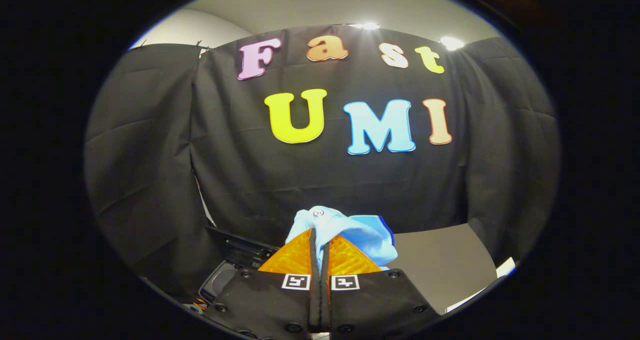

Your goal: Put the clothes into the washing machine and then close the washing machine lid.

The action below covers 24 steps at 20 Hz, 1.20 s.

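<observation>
Black booth wall ahead, grey bench (440,260) lower right. My claw (318,240) is clamped on the blue garment (350,230), lifted. Transport step; next, swing left-down to the washer (235,260) opening.

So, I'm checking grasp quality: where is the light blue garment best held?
As now: the gripper is shut on the light blue garment at a bunched fold near its button, reached straight on. Gathered layers likely give the fingers bulk; the loose part hangs to the right.
</observation>
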Motion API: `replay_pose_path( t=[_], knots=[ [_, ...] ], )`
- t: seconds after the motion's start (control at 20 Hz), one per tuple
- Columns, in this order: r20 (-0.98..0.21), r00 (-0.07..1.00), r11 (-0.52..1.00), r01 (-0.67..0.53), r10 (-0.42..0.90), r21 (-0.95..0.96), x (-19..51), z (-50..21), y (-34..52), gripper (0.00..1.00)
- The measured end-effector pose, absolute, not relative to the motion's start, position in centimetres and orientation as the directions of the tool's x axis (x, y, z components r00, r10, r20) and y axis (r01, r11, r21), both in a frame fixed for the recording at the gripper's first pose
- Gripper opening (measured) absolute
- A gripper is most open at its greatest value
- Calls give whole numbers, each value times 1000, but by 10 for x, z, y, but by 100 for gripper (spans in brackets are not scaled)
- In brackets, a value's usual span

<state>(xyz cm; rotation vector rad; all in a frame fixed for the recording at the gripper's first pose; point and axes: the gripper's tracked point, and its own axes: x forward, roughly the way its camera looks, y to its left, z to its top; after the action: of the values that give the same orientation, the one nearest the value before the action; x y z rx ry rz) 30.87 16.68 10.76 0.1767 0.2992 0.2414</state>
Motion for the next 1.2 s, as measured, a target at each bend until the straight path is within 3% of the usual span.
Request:
replay_pose_path(
  t=[0.75,1.2],
  knots=[
    [-260,851,886,-406,456,225,295,117,326,1],
    [-291,811,860,-455,507,231,285,97,384,1]
  ],
)
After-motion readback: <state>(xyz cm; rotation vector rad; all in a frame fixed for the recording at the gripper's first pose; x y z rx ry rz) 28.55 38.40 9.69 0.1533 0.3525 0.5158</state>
